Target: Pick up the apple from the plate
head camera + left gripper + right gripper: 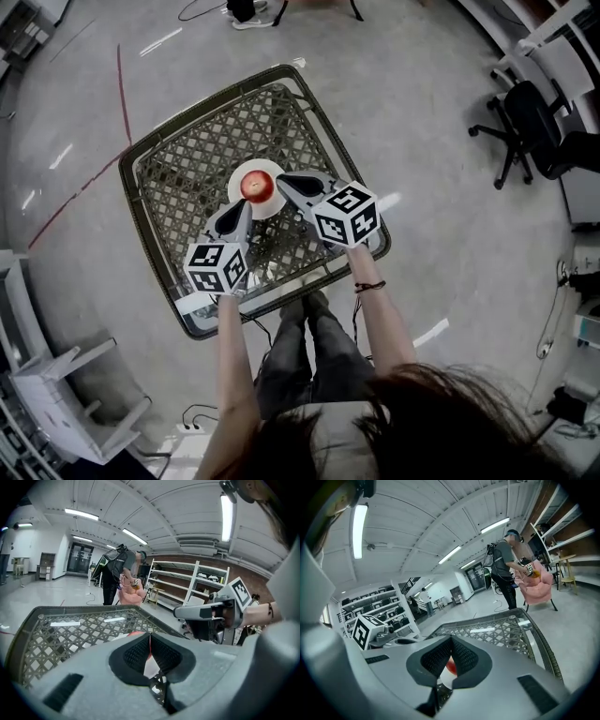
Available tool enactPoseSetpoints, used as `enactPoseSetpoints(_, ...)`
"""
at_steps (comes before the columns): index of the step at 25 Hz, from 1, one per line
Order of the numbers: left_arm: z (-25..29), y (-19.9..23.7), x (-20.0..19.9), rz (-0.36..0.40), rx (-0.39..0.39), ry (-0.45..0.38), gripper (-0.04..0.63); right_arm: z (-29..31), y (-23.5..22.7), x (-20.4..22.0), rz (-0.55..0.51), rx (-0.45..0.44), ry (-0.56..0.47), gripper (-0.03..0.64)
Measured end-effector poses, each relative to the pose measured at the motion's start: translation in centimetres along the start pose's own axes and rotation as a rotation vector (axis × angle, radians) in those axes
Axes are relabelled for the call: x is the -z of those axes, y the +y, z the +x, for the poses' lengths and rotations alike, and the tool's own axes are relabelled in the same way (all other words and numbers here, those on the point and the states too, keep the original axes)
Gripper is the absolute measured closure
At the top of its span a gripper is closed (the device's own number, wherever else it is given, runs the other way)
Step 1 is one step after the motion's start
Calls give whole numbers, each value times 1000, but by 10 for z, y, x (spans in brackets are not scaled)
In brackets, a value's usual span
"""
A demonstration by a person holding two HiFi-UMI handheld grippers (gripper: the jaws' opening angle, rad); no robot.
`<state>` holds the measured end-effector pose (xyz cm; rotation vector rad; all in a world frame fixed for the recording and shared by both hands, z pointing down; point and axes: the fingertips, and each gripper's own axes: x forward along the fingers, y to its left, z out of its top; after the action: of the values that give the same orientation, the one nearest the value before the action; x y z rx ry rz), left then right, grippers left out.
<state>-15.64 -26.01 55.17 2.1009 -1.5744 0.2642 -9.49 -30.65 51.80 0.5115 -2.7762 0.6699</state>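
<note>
Although both grippers had their tips at the plate, the pick-up had not been made. The apple sat on the white plate near the centre of the head view, on the woven, glass-topped surface, and nothing gripped it. The left gripper lay at the plate's lower-left edge, just below the apple in the frame, its jaws pressed together with nothing between them. In its own view only a red sliver of the apple showed past the closed pads. The right gripper reached in from the lower right, its tip just beside the apple's right side. Its jaws likewise met, empty, with the apple and plate glimpsed through the gap beneath them. Whether either tip touched the fruit could not be told. By my judgement the task was only at the approach: a gripper would have to open, straddle the apple, close on it and lift it off the plate. Counted, there were one apple, one plate, one surface and two grippers. Beyond the surface, one dark office chair stood at the upper right of the head view. One person stood by one pink armchair in the background of both gripper views.
</note>
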Motion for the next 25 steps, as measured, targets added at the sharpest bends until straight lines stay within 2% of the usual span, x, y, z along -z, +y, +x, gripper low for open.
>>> enactPoseSetpoints(10, 10, 10, 16, -4, -7, 21, 575, 14, -9, 10, -4, 6, 13, 607)
enactPoseSetpoints(25, 24, 21, 32, -10, -23, 31, 454, 21, -25, 27, -14, 14, 32, 607)
